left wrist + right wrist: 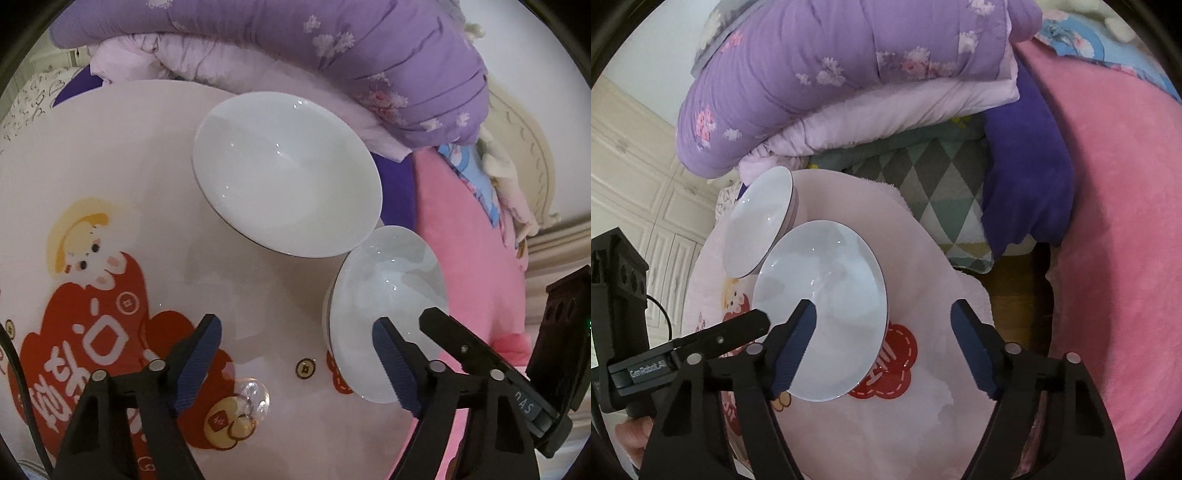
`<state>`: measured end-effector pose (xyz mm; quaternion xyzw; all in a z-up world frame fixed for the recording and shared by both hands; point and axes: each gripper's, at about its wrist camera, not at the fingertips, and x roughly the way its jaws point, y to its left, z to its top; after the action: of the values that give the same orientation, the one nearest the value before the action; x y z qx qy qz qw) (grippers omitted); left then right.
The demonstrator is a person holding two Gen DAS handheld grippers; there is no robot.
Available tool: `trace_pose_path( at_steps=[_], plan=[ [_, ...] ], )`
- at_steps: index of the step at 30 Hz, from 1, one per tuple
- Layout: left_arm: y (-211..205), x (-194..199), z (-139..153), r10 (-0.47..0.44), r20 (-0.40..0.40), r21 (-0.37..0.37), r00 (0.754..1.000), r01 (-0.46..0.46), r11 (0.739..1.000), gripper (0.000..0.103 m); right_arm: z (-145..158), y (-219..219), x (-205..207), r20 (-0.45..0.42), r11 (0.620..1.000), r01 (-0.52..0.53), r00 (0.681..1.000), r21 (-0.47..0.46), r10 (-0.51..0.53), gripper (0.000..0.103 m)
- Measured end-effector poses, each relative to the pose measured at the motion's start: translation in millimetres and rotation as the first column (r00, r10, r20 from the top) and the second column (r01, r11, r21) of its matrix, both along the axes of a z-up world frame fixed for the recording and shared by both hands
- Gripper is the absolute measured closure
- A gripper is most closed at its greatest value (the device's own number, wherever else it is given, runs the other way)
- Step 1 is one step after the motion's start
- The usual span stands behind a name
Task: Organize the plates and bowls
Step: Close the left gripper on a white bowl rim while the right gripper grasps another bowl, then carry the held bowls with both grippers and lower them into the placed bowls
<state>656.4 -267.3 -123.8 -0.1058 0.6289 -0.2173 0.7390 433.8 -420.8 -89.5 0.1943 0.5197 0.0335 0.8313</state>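
Two white dishes stood on a round pink worktop (122, 155) with a cartoon print in red and yellow. The bigger dish, a shallow white plate (286, 173), lay on the far part of the worktop, and the smaller white bowl (384, 310) stood just beside it at the worktop's edge, so close that their rims seemed to meet or overlap; I could not tell if they really touched. In the right wrist view the bowl (827, 306) was the nearer one and the plate (759, 221) was behind it. The left claw (297, 363) was quite wide, with nothing pressed between its blue pads; its right finger was in front of the bowl's near rim, and its left finger was over the red print. The right claw (884, 347) was also quite wide and held nothing; its left finger was at the bowl's near side, with part of the bowl between the fingers, and its right finger was over bare pink worktop. In each view the other claw's black finger reached to the bowl from the side. A small clear glass-like object (253, 397) lay on the worktop near the left claw. Behind the worktop there was a purple flowered quilt (831, 70), and a pink blanket (1115, 221) was at the side.
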Motion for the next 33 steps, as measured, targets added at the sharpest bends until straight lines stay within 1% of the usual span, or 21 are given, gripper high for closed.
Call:
trace_pose_path(
  at_steps=[1, 3, 4, 5, 6, 8, 10, 11, 13, 14, 15, 17, 19, 21, 26, 33],
  plan=[
    [-1.7, 1.6, -2.8, 0.0, -0.008, -0.004, 1.0, 0.0, 1.0, 0.034, -1.1, 0.1, 0.8, -0.003, 1.0, 0.0, 1.0, 0.003, 0.0, 0.034],
    [-6.2, 5.8, -7.2, -0.002, -0.019, -0.011, 1.0, 0.002, 1.0, 0.04, -3.1, 0.3, 3.0, -0.006, 1.0, -0.003, 1.0, 0.011, 0.003, 0.043],
    [-9.3, 7.9, -9.7, -0.005, -0.023, -0.016, 1.0, 0.004, 1.0, 0.044, -3.9, 0.8, 3.6, -0.008, 1.0, -0.003, 1.0, 0.011, 0.003, 0.045],
    [-12.1, 9.6, -11.3, -0.006, -0.023, -0.019, 1.0, 0.006, 1.0, 0.046, -4.6, 1.0, 4.5, -0.01, 1.0, -0.005, 1.0, 0.013, 0.005, 0.049],
    [-14.5, 11.1, -12.7, -0.008, -0.023, -0.023, 1.0, 0.008, 1.0, 0.05, -5.3, 1.2, 5.3, -0.012, 1.0, -0.007, 1.0, 0.017, 0.007, 0.052],
    [-20.0, 13.1, -14.8, -0.007, -0.02, -0.028, 1.0, 0.006, 1.0, 0.055, -6.3, 1.9, 6.3, -0.012, 1.0, -0.012, 1.0, 0.017, 0.012, 0.057],
    [-25.8, 15.1, -17.3, -0.008, -0.018, -0.033, 1.0, 0.008, 0.999, 0.068, -7.6, 2.1, 7.0, -0.011, 1.0, -0.014, 1.0, 0.019, 0.014, 0.064],
    [-27.9, 16.2, -18.5, -0.01, -0.018, -0.036, 1.0, 0.009, 0.999, 0.073, -8.3, 1.6, 7.4, -0.011, 1.0, -0.013, 1.0, 0.02, 0.013, 0.07],
    [-33.3, 16.6, -21.1, -0.024, -0.014, -0.039, 1.0, 0.023, 0.999, 0.1, -9.9, 1.6, 7.5, -0.011, 1.0, -0.014, 1.0, 0.022, 0.014, 0.08],
    [-34.8, 16.5, -22.1, -0.025, -0.009, -0.033, 1.0, 0.025, 0.999, 0.1, -10.6, 2.0, 7.1, -0.011, 1.0, -0.016, 1.0, 0.025, 0.016, 0.087],
    [-34.9, 15.3, -22.1, -0.019, -0.002, -0.033, 1.0, 0.019, 0.999, 0.1, -11.1, 2.7, 6.2, -0.01, 1.0, -0.017, 1.0, 0.023, 0.017, 0.091],
    [-33.7, 13.9, -23.4, -0.007, -0.002, -0.04, 1.0, 0.006, 0.999, 0.1, -10.6, 3.7, 3.3, 0.0, 1.0, -0.015, 1.0, 0.007, 0.015, 0.093],
    [-32.0, 12.7, -25.0, 0.006, -0.007, -0.051, 1.0, -0.006, 0.999, 0.1, -10.3, 4.9, 1.1, 0.006, 1.0, -0.013, 1.0, 0.005, 0.013, 0.094],
    [-33.2, 8.9, -24.2, -0.002, 0.0, -0.044, 1.0, 0.002, 0.999, 0.1, -10.4, 5.7, -2.3, 0.008, 1.0, -0.009, 1.0, 0.001, 0.009, 0.094],
    [-29.5, -4.4, -15.3, -0.013, 0.012, -0.031, 1.0, 0.014, 0.999, 0.1, -7.2, 8.3, -12.9, 0.014, 1.0, -0.006, 1.0, -0.002, 0.006, 0.094],
    [-18.2, -28.4, 2.4, -0.029, 0.032, -0.029, 0.999, 0.03, 0.999, 0.1, 4.9, 16.8, -33.8, 0.03, 1.0, -0.014, 0.999, -0.006, 0.014, 0.093]
  ],
)
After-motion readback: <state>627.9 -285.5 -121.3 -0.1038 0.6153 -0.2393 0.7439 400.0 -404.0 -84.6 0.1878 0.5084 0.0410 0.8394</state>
